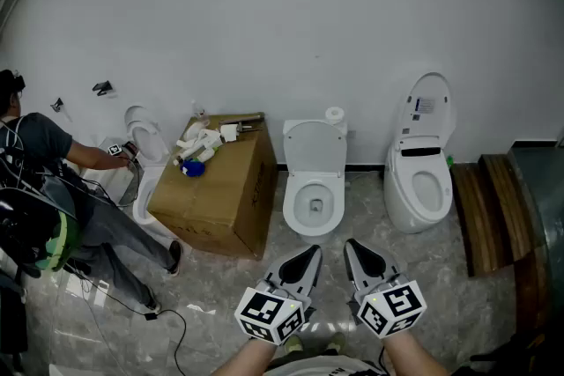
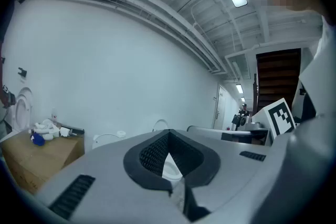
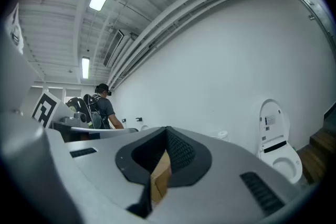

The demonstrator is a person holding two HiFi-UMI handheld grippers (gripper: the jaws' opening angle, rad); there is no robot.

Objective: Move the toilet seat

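Note:
The middle white toilet (image 1: 314, 205) stands by the wall straight ahead, its lid (image 1: 315, 145) upright over the open bowl. I cannot tell whether the seat ring is raised with it. My left gripper (image 1: 310, 254) and right gripper (image 1: 352, 247) hang side by side low in the head view, a short way in front of that bowl and touching nothing. Both point toward it, each with its jaws closed tip to tip and nothing between them. The left gripper view looks over the shut left gripper (image 2: 169, 132). The right gripper view looks over the shut right gripper (image 3: 167, 128).
A second toilet (image 1: 423, 176) with a tall raised lid stands to the right, beside wooden steps (image 1: 493, 211). A cardboard box (image 1: 216, 194) holding white parts sits left of the middle toilet. Further left a person (image 1: 62, 189) works at a third toilet (image 1: 145, 145). A cable (image 1: 167, 321) trails on the floor.

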